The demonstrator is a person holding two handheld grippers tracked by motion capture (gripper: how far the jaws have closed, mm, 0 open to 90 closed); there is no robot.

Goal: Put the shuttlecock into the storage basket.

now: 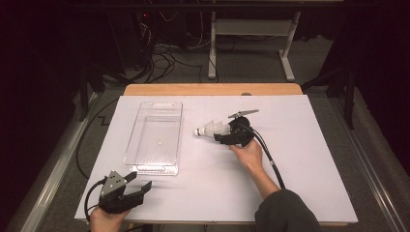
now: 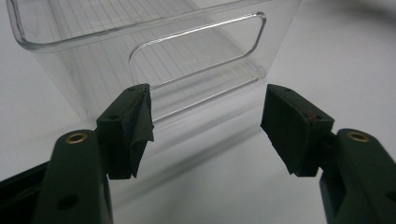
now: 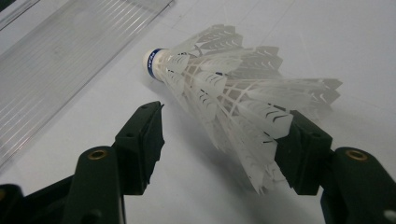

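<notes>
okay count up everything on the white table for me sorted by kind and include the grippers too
Shuttlecock, white with a blue band on the cork, lying on its side: 1
Clear plastic bin: 1
Black two-jaw grippers, left gripper and right gripper: 2
Total: 4

From my right gripper view, the shuttlecock's skirt hides one jaw's pad; whether it touches, I cannot tell.

Each black claw carries brass screws, a grey triangular plate, a black cable; one dark sleeve.
</notes>
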